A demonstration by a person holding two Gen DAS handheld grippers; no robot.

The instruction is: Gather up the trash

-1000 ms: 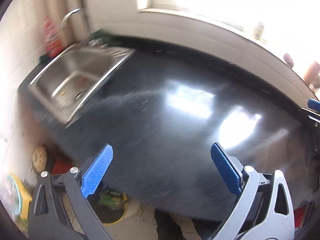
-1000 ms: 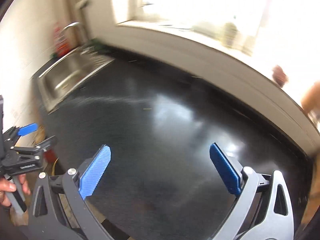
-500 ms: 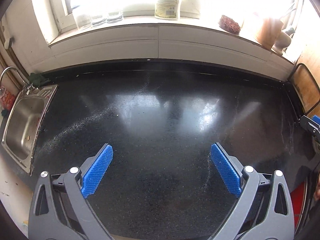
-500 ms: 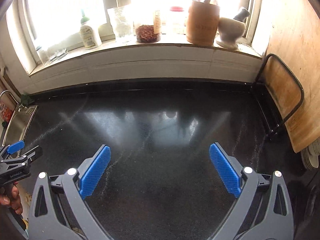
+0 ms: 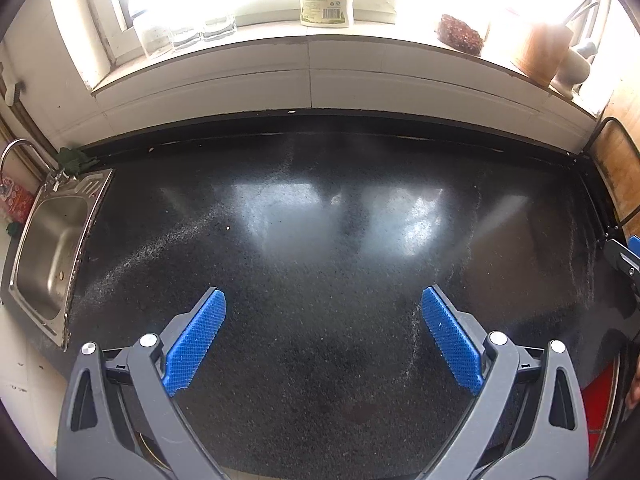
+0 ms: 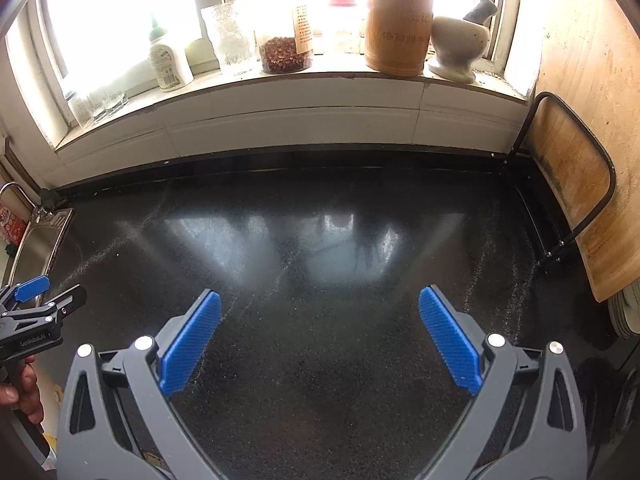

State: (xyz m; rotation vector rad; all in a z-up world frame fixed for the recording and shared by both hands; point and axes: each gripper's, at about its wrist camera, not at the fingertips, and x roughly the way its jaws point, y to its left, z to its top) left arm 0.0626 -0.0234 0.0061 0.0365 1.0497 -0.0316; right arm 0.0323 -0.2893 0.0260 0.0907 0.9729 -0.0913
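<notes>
Above the black countertop [image 5: 320, 264] your left gripper [image 5: 323, 304] and right gripper [image 6: 319, 306] both gape wide, holding nothing, much as half a second ago. A second ago you faced the sink [image 5: 48, 248]; now it sits at the left edge, and the windowsill [image 6: 280, 80] with its wooden utensil holder [image 6: 398, 28] lies ahead. No trash shows on the counter.

black speckled glossy tabletop [image 5: 320, 240], streaked with pale dust. steel sink [image 5: 52, 256] set into left end; wire rack [image 6: 576, 216] holding wooden board [image 6: 576, 184] standing at right end.
</notes>
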